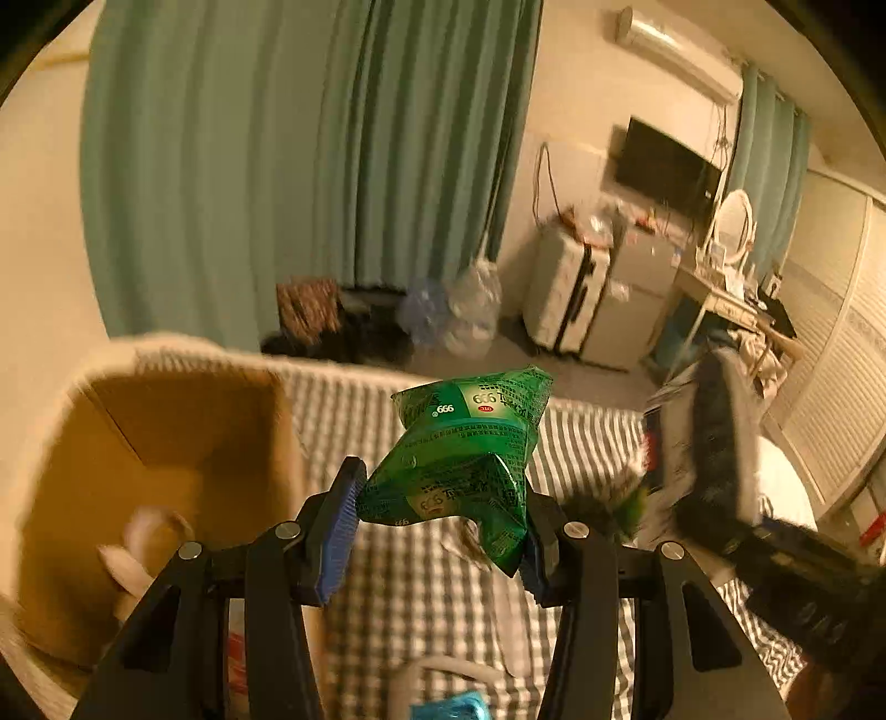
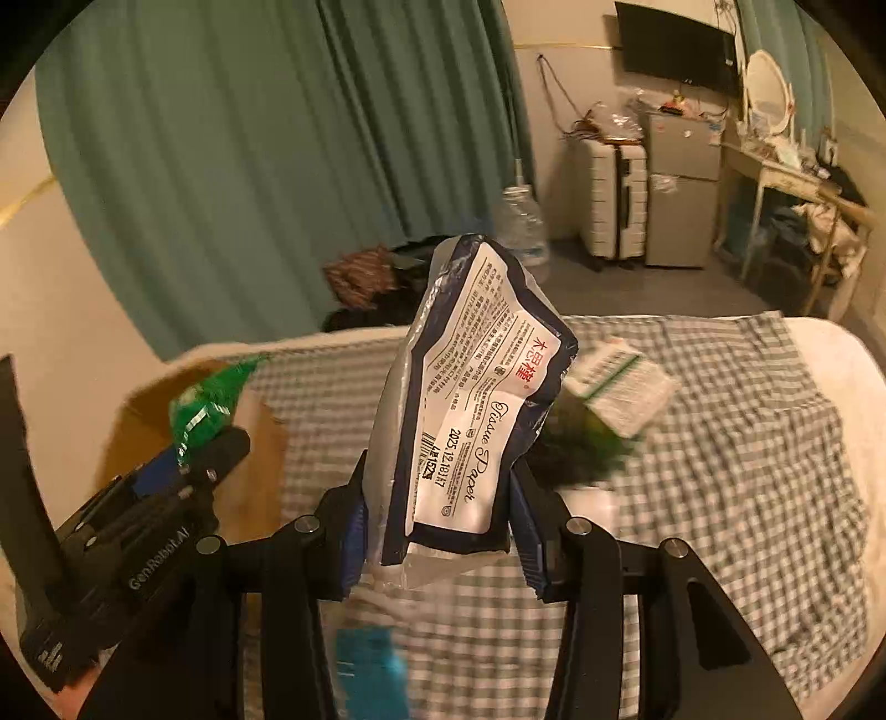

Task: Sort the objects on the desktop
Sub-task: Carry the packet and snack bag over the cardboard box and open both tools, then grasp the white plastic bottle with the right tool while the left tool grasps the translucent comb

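Both lifted over the bed w/ left claw (image 1: 437, 531) clamped on the green packet (image 1: 465, 448) and right claw (image 2: 437, 531) on the tissue pack (image 2: 470, 399), so imo drop each squarely into the cardboard box (image 1: 183, 421) at the bed's left edge before letting go.

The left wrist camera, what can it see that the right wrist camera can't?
Only the left wrist view shows the inside of the brown cardboard box, the white air conditioner on the wall, and the print on the green foil packet clamped in the left gripper. Only the right wrist view shows the label of the white and navy tissue paper pack clamped in the right gripper, plus a white and green box. Both share the checked cloth, teal curtains, and black television.
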The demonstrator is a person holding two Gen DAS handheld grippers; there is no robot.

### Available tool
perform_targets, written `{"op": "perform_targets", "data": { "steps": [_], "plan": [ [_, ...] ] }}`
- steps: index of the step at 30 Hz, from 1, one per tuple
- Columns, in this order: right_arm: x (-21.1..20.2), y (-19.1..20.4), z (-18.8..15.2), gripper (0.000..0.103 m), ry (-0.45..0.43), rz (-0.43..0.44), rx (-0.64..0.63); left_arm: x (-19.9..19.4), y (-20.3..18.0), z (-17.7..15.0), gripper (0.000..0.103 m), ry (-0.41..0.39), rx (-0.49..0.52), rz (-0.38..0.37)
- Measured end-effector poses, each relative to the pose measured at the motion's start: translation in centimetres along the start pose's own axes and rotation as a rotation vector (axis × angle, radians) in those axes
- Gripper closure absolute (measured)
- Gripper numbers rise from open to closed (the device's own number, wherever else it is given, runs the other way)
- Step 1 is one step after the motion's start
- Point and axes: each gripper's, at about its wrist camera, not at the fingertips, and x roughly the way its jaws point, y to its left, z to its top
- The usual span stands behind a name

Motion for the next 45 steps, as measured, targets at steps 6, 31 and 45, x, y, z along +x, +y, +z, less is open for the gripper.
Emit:
{"op": "perform_targets", "data": {
  "steps": [6,31,45],
  "plan": [
    [-1.4,6.0,0.8,0.059,-0.023,0.092,-0.059,-2.8,3.7,2.3,0.053,-0.029,-0.01,0.063],
    [8.2,18.0,-2.0,0.026,0.143,0.289,-0.142,0.7,16.7,-3.4,0.016,0.097,-0.132,0.369],
    [2.6,9.7,0.1,0.021,-0.031,0.085,-0.061,-2.2,7.0,-3.7,0.0,0.035,-0.028,0.314]
  ]
}}
